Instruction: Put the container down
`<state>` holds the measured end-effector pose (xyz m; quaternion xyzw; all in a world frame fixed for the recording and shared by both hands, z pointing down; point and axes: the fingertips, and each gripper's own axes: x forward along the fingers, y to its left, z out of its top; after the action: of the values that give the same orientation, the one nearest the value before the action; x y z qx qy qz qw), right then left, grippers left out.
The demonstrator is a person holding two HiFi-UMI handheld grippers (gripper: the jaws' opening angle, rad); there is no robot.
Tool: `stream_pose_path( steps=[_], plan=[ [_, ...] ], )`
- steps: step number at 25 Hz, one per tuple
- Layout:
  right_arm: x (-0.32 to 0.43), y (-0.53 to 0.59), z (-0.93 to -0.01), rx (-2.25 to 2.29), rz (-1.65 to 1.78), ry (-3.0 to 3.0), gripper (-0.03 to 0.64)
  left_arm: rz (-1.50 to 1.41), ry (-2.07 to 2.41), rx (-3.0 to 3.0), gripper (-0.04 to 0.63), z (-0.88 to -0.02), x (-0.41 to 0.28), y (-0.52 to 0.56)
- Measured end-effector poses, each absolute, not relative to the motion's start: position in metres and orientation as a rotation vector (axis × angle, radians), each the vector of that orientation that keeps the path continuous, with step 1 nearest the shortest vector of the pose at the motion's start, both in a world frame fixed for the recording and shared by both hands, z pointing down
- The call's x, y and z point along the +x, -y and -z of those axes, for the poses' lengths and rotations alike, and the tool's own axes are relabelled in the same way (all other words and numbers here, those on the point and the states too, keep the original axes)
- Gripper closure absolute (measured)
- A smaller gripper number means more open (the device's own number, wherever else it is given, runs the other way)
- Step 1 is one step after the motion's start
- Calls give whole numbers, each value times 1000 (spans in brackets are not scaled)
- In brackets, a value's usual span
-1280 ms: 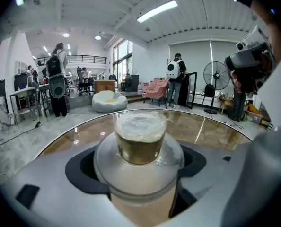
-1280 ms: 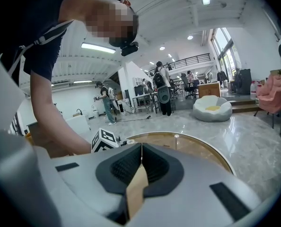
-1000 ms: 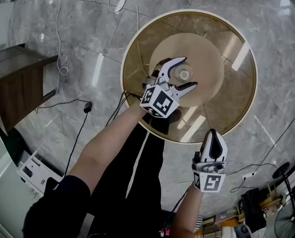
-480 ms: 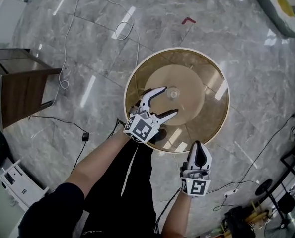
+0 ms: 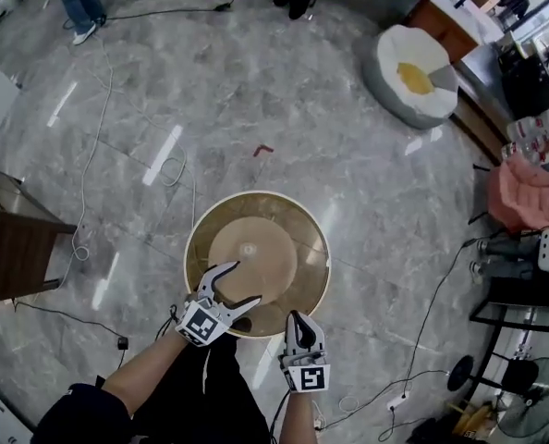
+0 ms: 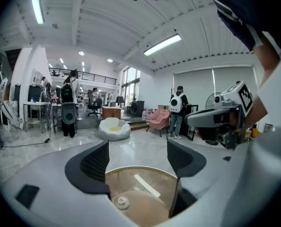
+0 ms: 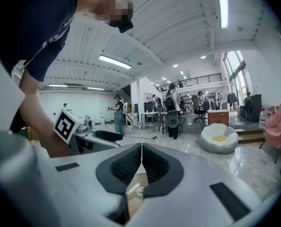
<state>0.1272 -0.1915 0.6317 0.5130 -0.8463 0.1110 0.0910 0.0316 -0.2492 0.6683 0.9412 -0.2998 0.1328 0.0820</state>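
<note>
A small clear container (image 5: pixel 247 250) with a round lid stands upright at the middle of the round glass-topped table (image 5: pixel 307 248). My left gripper (image 5: pixel 243 285) hovers over the table's near side, jaws wide open and empty, a short way back from the container. In the left gripper view the container (image 6: pixel 122 202) sits low between the open jaws, apart from both. My right gripper (image 5: pixel 296 318) is shut and empty at the table's near rim. Its view shows the two pads (image 7: pixel 128 167) pressed together, with the left gripper (image 7: pixel 99 136) off to the left.
The table stands on a grey marble floor with cables (image 5: pixel 90 155) trailing across it. A dark wooden cabinet (image 5: pixel 11 243) is at the left, a white beanbag (image 5: pixel 406 74) far right, a pink chair (image 5: pixel 526 192) and a fan (image 5: pixel 531 398) at the right edge.
The left gripper, open around the container a second ago, has drawn back toward me; the container stays on the table. The head view has risen, so the table looks smaller.
</note>
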Motion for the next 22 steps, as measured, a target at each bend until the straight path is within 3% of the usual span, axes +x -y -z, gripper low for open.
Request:
stream_pose_path(
  steps=[9, 22],
  plan=[
    [149, 173, -533, 1580, -151, 2549, 586, -266, 939, 2975, 233, -520, 25, 214],
    [170, 140, -459, 1633, 3, 2561, 586, -159, 926, 3052, 233, -426, 30, 174]
  ],
)
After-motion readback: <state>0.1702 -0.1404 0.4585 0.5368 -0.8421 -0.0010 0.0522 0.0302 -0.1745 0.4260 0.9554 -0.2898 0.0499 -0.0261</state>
